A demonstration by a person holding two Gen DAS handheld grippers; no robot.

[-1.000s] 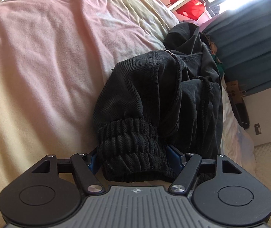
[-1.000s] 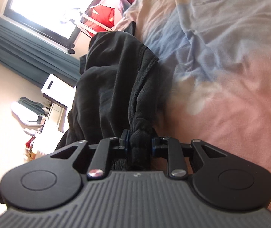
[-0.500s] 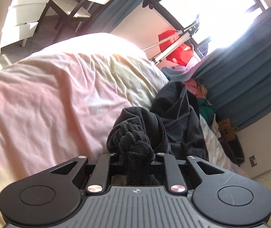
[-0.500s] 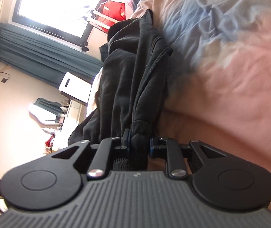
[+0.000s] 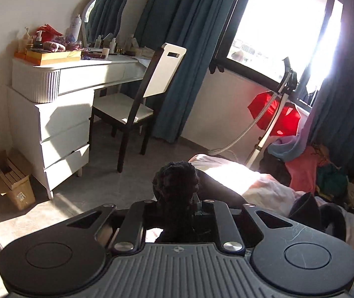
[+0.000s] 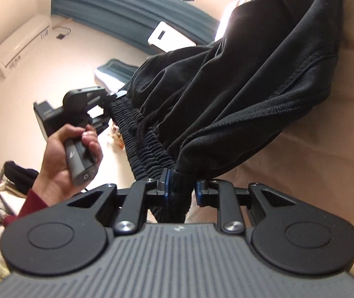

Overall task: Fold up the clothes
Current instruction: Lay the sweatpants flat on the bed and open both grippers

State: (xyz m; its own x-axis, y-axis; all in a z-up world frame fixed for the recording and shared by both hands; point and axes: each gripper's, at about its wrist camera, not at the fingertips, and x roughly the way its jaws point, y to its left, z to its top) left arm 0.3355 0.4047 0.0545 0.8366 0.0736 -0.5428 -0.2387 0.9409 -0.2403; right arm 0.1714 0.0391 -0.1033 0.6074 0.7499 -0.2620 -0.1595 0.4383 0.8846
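Note:
A black garment with a ribbed elastic waistband (image 6: 142, 134) hangs lifted above the bed, stretched between my two grippers. My right gripper (image 6: 180, 190) is shut on one end of the waistband. My left gripper (image 5: 175, 201) is shut on a bunched knot of the black ribbed fabric (image 5: 175, 181). The left gripper also shows in the right wrist view (image 6: 113, 96), held by a hand (image 6: 62, 166), clamped on the far end of the waistband. The black garment body (image 6: 251, 82) drapes down toward the pink bedsheet (image 6: 338, 149).
A white dresser (image 5: 52, 114) with a mirror and a chair (image 5: 147, 94) stand at the left. A red-headed stand (image 5: 276, 114) and a pile of clothes (image 5: 308, 166) sit by the window. The bed corner (image 5: 239, 176) lies below.
Both grippers have risen from the bed, lifting the black garment by its waistband. The left view has swung up from the bedsheet to the room. The waistband is now spread between the grippers.

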